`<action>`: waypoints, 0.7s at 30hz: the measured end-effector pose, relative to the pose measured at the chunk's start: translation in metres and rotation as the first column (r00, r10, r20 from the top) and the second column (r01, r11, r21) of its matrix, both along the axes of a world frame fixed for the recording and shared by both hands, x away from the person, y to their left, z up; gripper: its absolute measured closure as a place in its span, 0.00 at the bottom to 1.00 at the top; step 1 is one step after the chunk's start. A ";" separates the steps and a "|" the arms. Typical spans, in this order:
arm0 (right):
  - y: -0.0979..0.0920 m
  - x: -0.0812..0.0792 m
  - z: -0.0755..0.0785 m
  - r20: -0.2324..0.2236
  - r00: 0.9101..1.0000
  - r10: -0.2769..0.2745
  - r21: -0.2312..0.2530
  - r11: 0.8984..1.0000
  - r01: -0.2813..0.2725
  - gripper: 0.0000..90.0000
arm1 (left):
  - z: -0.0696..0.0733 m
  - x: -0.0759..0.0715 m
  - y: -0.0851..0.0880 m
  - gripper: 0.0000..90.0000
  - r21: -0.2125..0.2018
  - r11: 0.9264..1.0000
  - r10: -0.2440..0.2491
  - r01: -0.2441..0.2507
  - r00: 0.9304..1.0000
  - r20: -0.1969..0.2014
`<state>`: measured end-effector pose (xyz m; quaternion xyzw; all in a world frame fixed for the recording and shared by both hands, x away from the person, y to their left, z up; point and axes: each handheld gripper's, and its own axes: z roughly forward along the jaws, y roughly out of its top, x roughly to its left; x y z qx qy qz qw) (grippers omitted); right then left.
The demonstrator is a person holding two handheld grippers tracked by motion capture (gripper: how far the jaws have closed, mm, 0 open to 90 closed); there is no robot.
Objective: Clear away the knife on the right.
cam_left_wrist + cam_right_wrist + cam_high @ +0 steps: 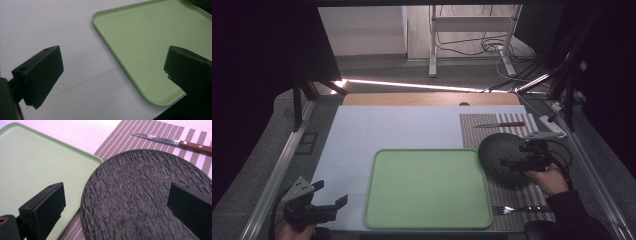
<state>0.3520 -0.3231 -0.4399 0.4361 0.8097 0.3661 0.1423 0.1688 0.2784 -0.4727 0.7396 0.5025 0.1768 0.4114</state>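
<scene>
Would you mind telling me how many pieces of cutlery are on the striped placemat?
2. A knife with a wooden handle lies at the far edge of the placemat, beyond the dark plate. A fork lies at the near edge. More could be hidden under the plate or the right gripper.

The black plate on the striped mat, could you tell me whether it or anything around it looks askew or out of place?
Slightly. The black plate is not square on the striped mat: its left edge overhangs the rim of the green tray. The knife and fork lie tidily on the mat; nothing looks spilled or damaged.
</scene>
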 end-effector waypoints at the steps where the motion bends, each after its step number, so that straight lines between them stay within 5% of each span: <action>1: 0.000 0.000 0.000 0.000 1.000 0.000 0.000 1.000 0.000 0.02 | 0.000 0.000 0.000 0.03 0.000 1.000 0.000 0.000 1.000 0.000; 21: 0.003 0.044 -0.003 -0.014 1.000 -0.025 -0.023 0.999 0.025 0.02 | 0.000 0.000 0.000 0.03 -0.001 1.000 -0.005 0.005 1.000 0.000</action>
